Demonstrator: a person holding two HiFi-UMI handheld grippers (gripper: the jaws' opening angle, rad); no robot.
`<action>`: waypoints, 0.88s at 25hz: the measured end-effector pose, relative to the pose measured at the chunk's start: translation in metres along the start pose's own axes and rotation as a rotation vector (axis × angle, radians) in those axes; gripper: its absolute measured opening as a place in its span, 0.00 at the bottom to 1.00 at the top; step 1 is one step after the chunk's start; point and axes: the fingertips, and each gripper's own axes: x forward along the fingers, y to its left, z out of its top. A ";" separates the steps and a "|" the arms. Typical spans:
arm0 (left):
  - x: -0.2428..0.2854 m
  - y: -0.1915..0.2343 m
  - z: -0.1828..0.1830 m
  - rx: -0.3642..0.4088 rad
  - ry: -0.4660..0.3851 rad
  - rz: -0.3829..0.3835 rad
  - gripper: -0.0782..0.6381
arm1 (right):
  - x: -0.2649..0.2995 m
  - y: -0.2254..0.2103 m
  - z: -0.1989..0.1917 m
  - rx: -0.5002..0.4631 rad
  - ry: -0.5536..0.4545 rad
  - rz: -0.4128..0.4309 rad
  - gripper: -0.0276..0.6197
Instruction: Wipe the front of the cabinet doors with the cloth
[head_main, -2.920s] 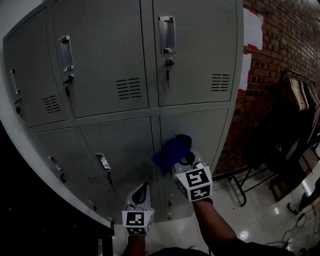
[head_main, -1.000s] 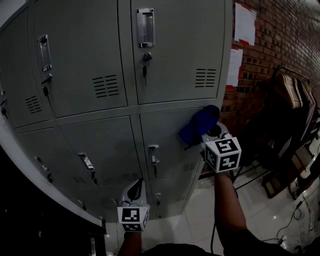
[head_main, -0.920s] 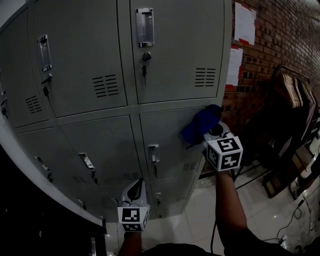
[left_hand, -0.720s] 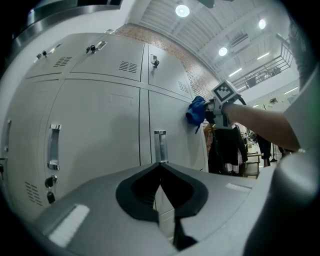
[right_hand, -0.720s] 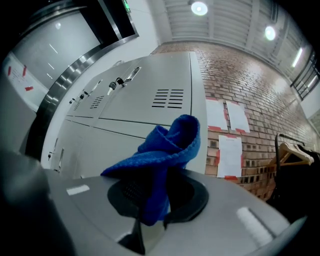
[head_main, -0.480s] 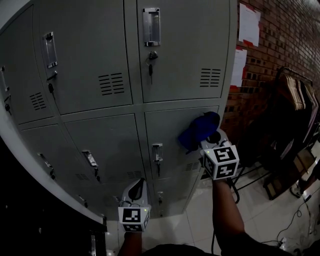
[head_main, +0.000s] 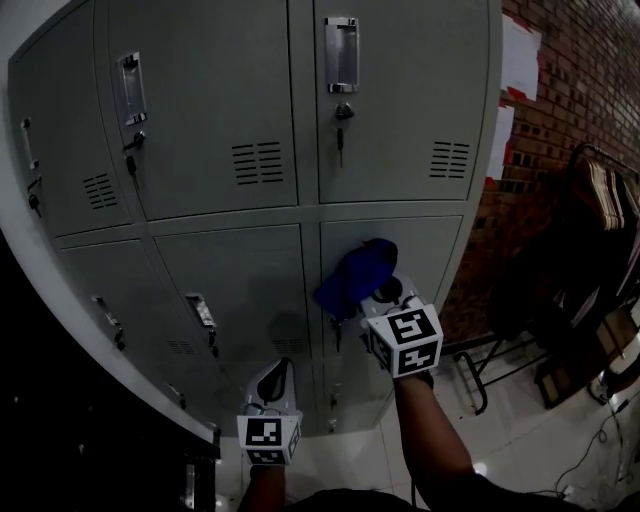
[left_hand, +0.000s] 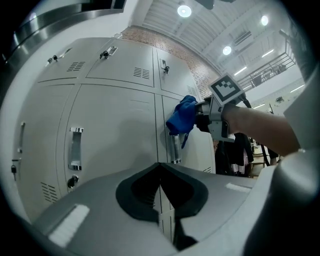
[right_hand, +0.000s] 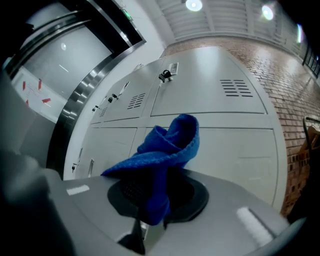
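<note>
The cloth (head_main: 355, 278) is bright blue, the cabinet doors (head_main: 210, 110) plain pale grey. The left gripper (head_main: 283, 372) and right gripper (head_main: 375, 295) carry cubes (head_main: 403, 340) patterned in black-and-white squares. The wall (head_main: 585, 80) is red-brown brick.

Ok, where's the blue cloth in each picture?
Head view: the blue cloth is just right of centre, in front of a lower door.
Left gripper view: above centre, slightly right.
Right gripper view: dead centre, pinched in the jaws.
Shared landmark: the handle of the door above it.
</note>
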 end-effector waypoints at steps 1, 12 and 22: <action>-0.002 0.003 -0.001 -0.004 0.001 0.007 0.13 | 0.004 0.006 0.003 -0.001 -0.003 0.013 0.14; -0.014 0.028 -0.008 -0.025 0.005 0.049 0.13 | 0.026 0.030 0.002 -0.012 0.009 0.047 0.14; -0.007 0.015 -0.011 -0.021 0.016 0.025 0.13 | 0.008 -0.010 -0.012 -0.003 0.035 -0.012 0.14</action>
